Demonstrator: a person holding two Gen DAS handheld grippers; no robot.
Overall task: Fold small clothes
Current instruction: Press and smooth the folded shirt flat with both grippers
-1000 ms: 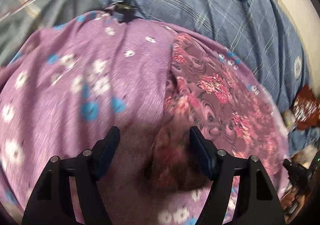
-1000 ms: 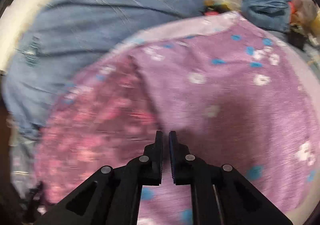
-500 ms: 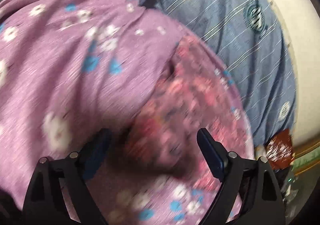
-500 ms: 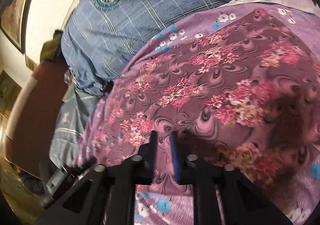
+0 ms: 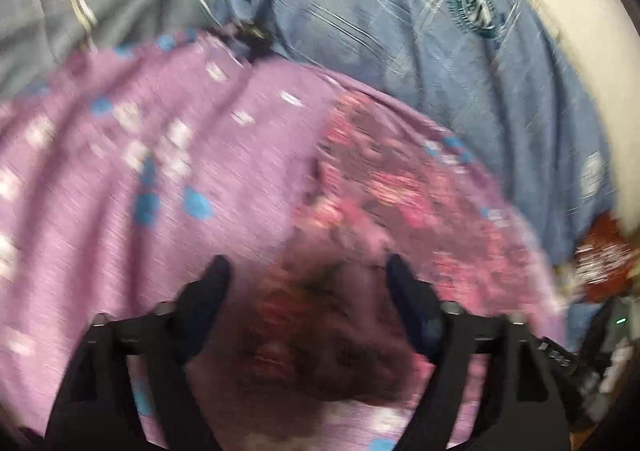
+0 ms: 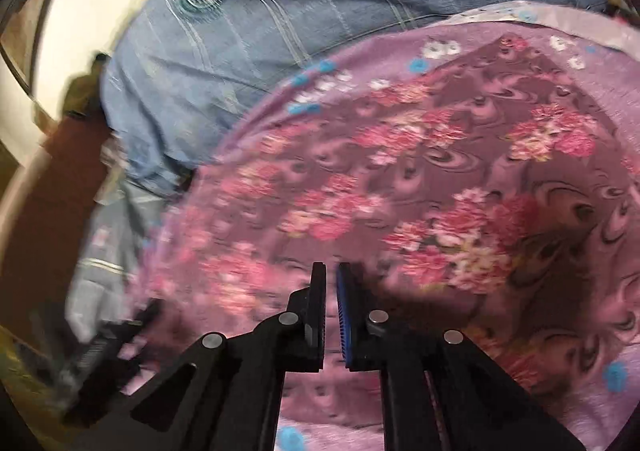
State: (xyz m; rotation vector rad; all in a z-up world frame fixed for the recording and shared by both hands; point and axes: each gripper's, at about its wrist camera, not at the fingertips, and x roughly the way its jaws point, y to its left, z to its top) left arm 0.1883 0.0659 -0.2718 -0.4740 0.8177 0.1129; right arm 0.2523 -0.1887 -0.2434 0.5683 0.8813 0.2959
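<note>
Mauve cloth with pink roses and dark swirls [image 6: 420, 179], thin and limp, lies spread on a lilac sheet dotted with white and blue flowers [image 5: 120, 179], over a blue checked bedcover [image 6: 320, 11]. Above its bunched, shadowed end the left gripper [image 5: 306, 275] hangs wide, jaws closing, pads clear of the fabric. At its flat part the right gripper [image 6: 330, 271] is closed, pinching nothing.

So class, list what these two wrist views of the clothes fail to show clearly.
- Left view: motion blur smears the rose-print cloth between the open left gripper fingers, so contact is unclear.
- Right view: whether the shut right gripper pinches any cloth; the fingers hide it.
- Both views: the purple sheet runs off the frame edges.
</note>
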